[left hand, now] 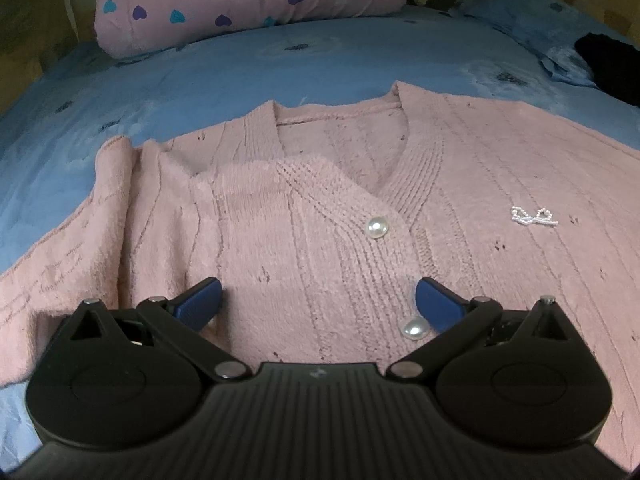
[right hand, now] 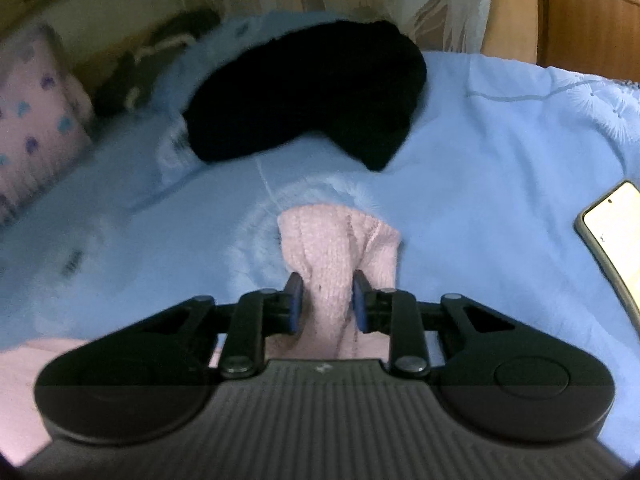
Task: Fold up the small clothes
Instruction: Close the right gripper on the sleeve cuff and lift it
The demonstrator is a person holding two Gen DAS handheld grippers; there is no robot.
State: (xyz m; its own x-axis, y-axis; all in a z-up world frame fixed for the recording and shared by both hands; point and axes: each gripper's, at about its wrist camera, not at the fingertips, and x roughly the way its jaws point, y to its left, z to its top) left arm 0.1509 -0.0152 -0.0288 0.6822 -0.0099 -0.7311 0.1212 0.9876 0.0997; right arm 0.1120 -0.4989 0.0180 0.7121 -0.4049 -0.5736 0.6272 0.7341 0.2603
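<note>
A pink knitted cardigan [left hand: 360, 208] lies face up on the blue bedsheet [left hand: 240, 64], with pearl buttons [left hand: 377, 227] down the front and a small bead bow [left hand: 534, 216] on the chest. Its left side is folded in over the front. My left gripper [left hand: 318, 300] hovers low over the cardigan's middle, open, with nothing between its blue pads. In the right wrist view, my right gripper [right hand: 326, 300] is shut on the cuff end of the cardigan's pink sleeve [right hand: 340, 240], which bunches up between the pads above the sheet.
A pink pillow with hearts [left hand: 252, 0] lies at the head of the bed. A black garment [right hand: 312, 92] rests on a blue pillow beyond the sleeve. A phone [right hand: 616, 224] with a lit screen lies at the right on the sheet. A wooden board [right hand: 580, 20] stands behind.
</note>
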